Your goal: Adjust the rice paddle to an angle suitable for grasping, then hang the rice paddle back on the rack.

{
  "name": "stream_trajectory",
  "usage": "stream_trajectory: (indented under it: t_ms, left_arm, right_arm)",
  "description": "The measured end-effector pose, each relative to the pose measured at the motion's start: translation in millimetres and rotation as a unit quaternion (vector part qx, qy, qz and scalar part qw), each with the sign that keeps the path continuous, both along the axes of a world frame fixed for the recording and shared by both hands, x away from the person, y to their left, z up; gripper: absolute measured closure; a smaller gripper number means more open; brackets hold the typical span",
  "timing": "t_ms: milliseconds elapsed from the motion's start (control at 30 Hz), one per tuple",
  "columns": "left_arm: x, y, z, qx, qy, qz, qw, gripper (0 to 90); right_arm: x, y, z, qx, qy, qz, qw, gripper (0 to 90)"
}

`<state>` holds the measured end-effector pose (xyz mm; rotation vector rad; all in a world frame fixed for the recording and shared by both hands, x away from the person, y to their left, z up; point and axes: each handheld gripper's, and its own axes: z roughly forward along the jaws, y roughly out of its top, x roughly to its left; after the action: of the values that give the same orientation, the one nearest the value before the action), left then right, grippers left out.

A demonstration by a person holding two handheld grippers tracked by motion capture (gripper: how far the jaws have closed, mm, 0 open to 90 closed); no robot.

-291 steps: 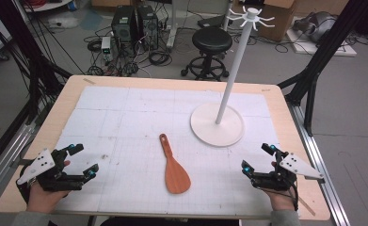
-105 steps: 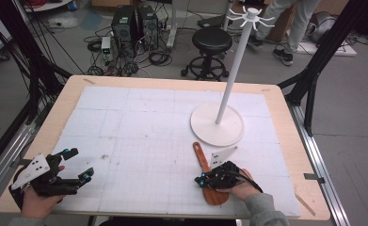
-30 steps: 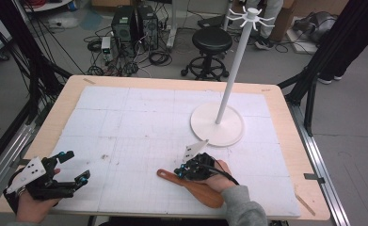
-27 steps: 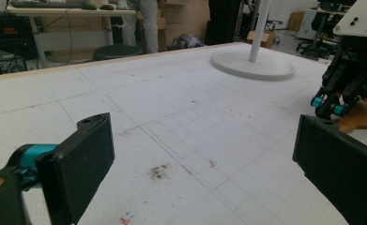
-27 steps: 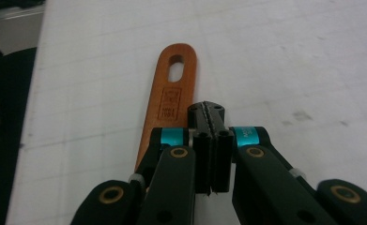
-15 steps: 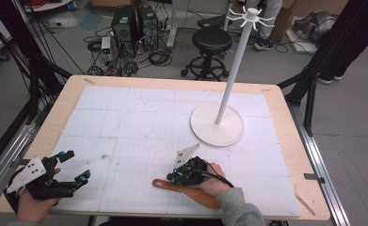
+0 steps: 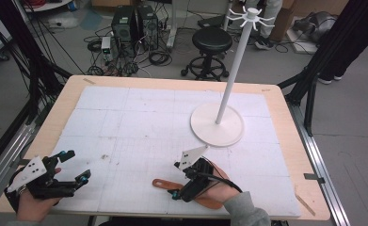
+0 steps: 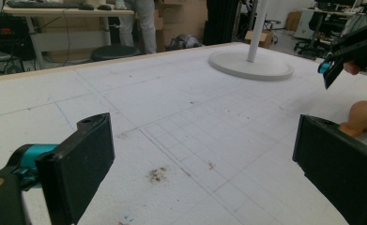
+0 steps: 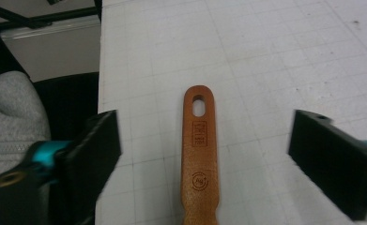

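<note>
Right tool [image 7: 178,195] has just popped its jaws wide, and the wooden spatula [image 9: 200,154] lies flat on the bench [image 7: 139,117] between them, touching neither pad, handle hole pointing away from the tool. Well beyond it stands the white hook stand [image 7: 218,125], nothing blocking the way there. Left tool [image 7: 80,169] sits well off to the side, jaws wide too, holding nothing.
</note>
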<state>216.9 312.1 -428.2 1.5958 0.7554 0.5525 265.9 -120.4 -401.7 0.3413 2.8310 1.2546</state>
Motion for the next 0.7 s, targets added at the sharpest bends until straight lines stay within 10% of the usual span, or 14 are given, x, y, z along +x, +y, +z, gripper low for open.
stream_trajectory:
  t_ms: [700]
  left_arm:
    - [-2.5, 2.8, -0.1, 0.0, 0.001, 0.005, 1.0, 6.3]
  right_arm:
    - [-3.4, 10.3, 6.8, -0.065, 0.017, -0.007, 0.9977, 1.3]
